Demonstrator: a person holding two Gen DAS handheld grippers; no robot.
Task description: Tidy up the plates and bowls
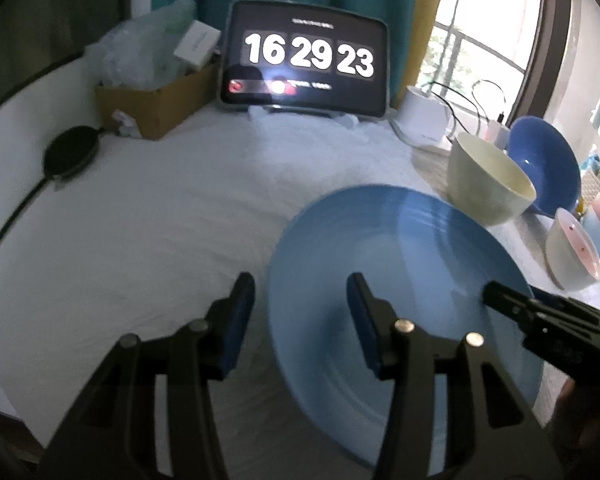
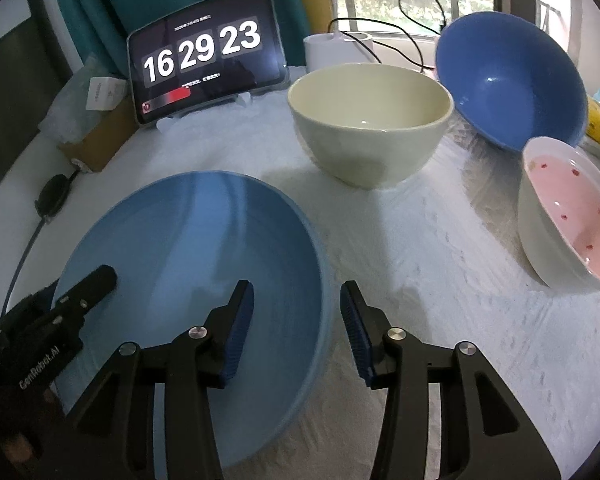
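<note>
On the white cloth-covered surface [image 2: 420,264], a broad, shallow light-blue ceramic plate [image 2: 188,272] lies between the two hand-held tools, with neither yet holding it. The left gripper [image 1: 300,300] straddles the plate's left rim, one blue-padded finger over the cloth and the other above the plate's inner face; the right gripper [image 2: 296,304] straddles the right rim in mirror fashion. Both pairs of fingers stand open, the pads not pressing on the rim as far as can be seen. Both tools pitch steeply downward towards the surface, approaching from the near edge, and sit about equally near the plate. Beyond the plate, well apart, stand a cream ceramic bowl [image 2: 370,120], upright, a deep-blue bowl [image 2: 512,84] tilted on its side, and a white bowl with a pink spotted interior [image 2: 568,216], also tilted. The coming move likely depends on closing over the rims at opposite sides.
</note>
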